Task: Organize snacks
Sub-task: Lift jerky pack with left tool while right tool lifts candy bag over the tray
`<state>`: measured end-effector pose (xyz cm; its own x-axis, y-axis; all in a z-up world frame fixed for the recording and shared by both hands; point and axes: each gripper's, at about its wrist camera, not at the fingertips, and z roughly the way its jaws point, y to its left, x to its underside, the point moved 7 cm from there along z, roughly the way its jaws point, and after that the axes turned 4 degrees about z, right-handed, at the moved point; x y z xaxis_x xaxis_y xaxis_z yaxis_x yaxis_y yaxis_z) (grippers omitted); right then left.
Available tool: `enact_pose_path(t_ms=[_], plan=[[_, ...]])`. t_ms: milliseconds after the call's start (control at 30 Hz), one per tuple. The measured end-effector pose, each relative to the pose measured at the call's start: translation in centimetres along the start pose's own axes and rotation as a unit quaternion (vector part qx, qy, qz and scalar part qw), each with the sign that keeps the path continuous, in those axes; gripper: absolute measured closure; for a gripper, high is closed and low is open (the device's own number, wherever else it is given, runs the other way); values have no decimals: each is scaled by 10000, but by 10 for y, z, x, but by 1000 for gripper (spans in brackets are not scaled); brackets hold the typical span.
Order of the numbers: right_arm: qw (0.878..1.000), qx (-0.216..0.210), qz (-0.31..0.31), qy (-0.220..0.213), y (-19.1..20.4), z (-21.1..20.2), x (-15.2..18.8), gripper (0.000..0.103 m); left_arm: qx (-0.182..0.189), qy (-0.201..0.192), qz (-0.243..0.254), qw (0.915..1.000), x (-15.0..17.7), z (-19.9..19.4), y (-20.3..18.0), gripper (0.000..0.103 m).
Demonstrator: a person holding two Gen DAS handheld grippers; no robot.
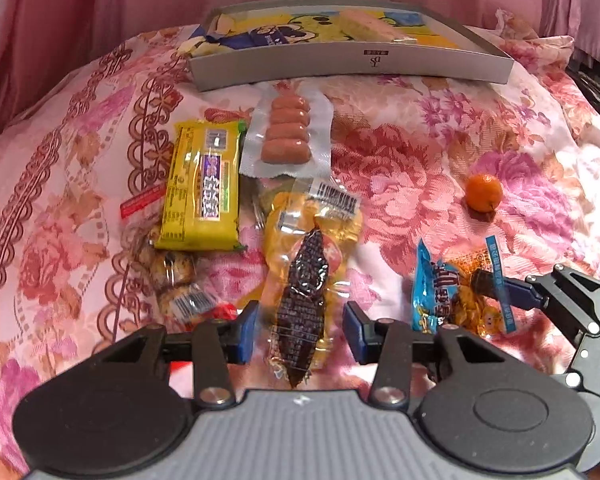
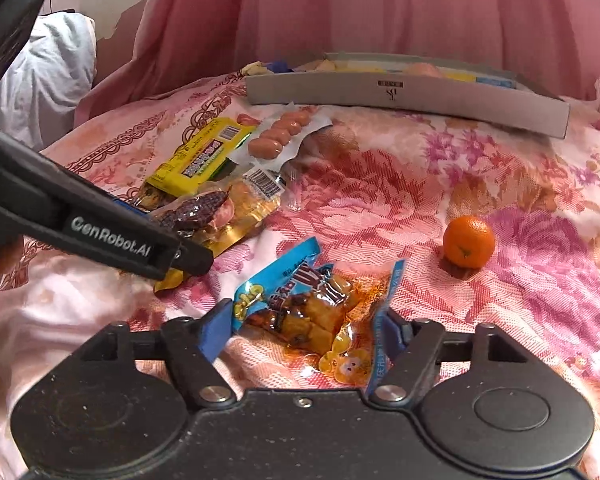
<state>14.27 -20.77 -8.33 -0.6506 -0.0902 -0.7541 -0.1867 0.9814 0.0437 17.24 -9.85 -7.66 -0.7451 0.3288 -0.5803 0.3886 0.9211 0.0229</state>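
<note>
Snack packets lie on a pink floral bedspread. My left gripper [image 1: 300,330] is open, its blue pads either side of a yellow-and-clear packet with a dark snack [image 1: 304,300], seen also in the right wrist view [image 2: 208,212]. My right gripper [image 2: 306,330] is open around a blue-and-orange packet [image 2: 320,312], which shows in the left wrist view [image 1: 452,292] too. A yellow bar packet [image 1: 202,188], a vacuum pack of small sausages [image 1: 286,132] and a small orange [image 1: 484,192] lie nearby. A grey cardboard box [image 1: 352,66] at the far side holds some snacks.
Pink curtains hang behind the box. A small clear packet of brown balls [image 1: 172,276] lies left of my left gripper. A white bundle of cloth [image 2: 48,76] sits at the far left. The bedspread falls away at its sides.
</note>
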Motion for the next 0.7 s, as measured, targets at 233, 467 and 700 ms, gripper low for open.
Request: enact_pose_path(t_ms=[233, 467, 700], plan=[[9997, 205, -145, -4, 6, -18, 2, 35, 105, -66, -62, 9999, 2, -17, -5, 55], [9990, 386, -194, -75, 7, -31, 3, 35, 75, -180, -123, 9997, 0, -27, -6, 56], [9980, 515, -244, -270, 8, -41, 1, 35, 113, -292, -133, 9994, 0, -35, -12, 57]])
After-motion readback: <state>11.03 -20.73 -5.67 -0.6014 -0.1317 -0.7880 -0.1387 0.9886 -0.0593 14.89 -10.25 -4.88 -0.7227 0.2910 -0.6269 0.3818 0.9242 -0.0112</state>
